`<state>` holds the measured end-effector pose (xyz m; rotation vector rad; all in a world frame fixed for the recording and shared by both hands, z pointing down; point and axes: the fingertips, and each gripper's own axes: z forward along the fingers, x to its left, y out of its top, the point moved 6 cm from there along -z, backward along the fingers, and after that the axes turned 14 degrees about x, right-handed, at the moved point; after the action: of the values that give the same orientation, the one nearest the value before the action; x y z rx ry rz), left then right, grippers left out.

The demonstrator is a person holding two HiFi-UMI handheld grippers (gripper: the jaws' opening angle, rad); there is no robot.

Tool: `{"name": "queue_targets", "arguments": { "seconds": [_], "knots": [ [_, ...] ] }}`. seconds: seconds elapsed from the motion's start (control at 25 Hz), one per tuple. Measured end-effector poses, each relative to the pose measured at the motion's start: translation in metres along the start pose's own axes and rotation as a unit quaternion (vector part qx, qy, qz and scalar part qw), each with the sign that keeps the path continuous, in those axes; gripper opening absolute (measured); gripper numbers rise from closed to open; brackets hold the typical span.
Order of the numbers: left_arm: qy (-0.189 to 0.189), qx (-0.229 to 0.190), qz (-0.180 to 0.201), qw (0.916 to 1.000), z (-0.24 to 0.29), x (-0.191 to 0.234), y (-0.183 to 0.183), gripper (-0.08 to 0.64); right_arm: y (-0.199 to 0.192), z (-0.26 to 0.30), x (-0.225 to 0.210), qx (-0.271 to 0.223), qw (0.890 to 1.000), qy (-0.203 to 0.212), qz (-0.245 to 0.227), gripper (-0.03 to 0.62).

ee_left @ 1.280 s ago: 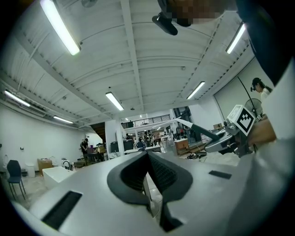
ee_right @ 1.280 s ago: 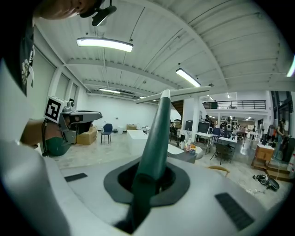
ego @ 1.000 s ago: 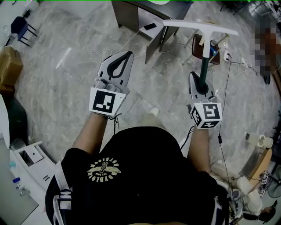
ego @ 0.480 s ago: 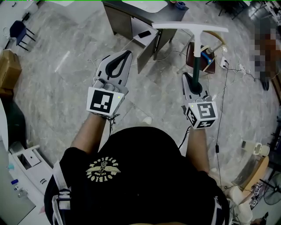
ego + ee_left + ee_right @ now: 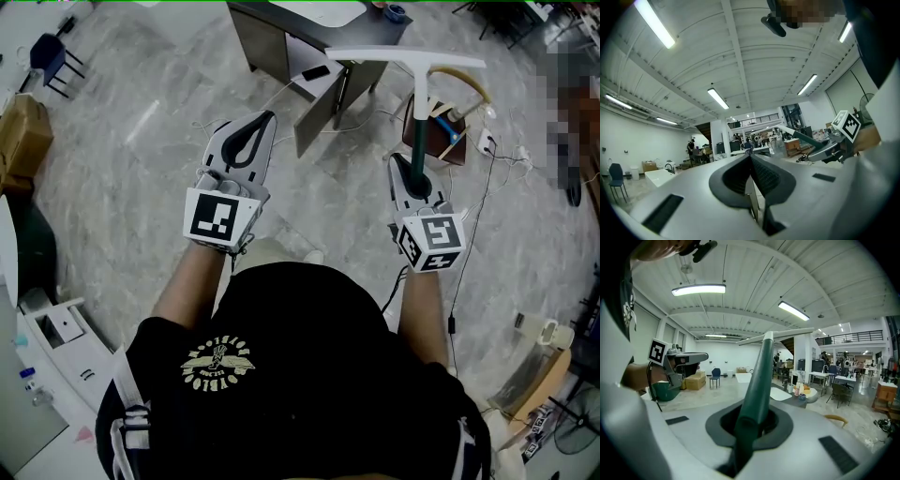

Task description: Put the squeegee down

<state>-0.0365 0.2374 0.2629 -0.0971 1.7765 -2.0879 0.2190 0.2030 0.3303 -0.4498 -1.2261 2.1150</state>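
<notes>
The squeegee has a dark green handle (image 5: pixel 418 141) and a long white blade (image 5: pixel 405 58) across its top, and it stands upright above the floor. My right gripper (image 5: pixel 402 161) is shut on the lower end of the handle. In the right gripper view the handle (image 5: pixel 757 373) rises from between the jaws of the right gripper (image 5: pixel 752 416) to the blade (image 5: pixel 774 337). My left gripper (image 5: pixel 264 118) is held out level to the left, shut, with nothing in it. The left gripper view shows the left gripper (image 5: pixel 751 158) with its pads together and the squeegee (image 5: pixel 802 136) off to the right.
A dark table (image 5: pixel 281 30) stands ahead with a phone (image 5: pixel 316 72) on a low shelf beside it. A wooden basket (image 5: pixel 452 120) and cables (image 5: pixel 487 183) lie on the marble floor to the right. A blue chair (image 5: pixel 52 58) and a cardboard box (image 5: pixel 21 131) are far left.
The person has stepped forward, and the dark table, basket and floor have shifted in the head view. Both grippers travelled along, the right one still closed on the squeegee handle.
</notes>
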Motion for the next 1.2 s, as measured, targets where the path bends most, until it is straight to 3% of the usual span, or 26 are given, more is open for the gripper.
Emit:
{"name": "queue_targets", "arguments": {
  "seconds": [0.28, 0.44, 1.04, 1.2],
  "knots": [
    [0.0, 0.014, -0.01, 0.9998, 0.013, 0.02, -0.004, 0.023, 0.008, 0.022, 0.005, 0.007, 1.0, 0.007, -0.001, 0.032],
    [-0.009, -0.013, 0.002, 0.9999, 0.036, 0.033, 0.001, 0.023, 0.02, 0.041, -0.002, 0.005, 1.0, 0.002, 0.008, 0.032],
    [-0.048, 0.012, -0.004, 0.9988, 0.122, 0.135, -0.021, 0.023, 0.079, 0.148, -0.01, 0.021, 0.999, -0.011, 0.024, 0.032],
    [-0.062, 0.002, -0.007, 0.9981, 0.139, 0.158, -0.024, 0.023, 0.093, 0.173, -0.004, 0.03, 0.999, -0.015, 0.024, 0.032]
  ]
}}
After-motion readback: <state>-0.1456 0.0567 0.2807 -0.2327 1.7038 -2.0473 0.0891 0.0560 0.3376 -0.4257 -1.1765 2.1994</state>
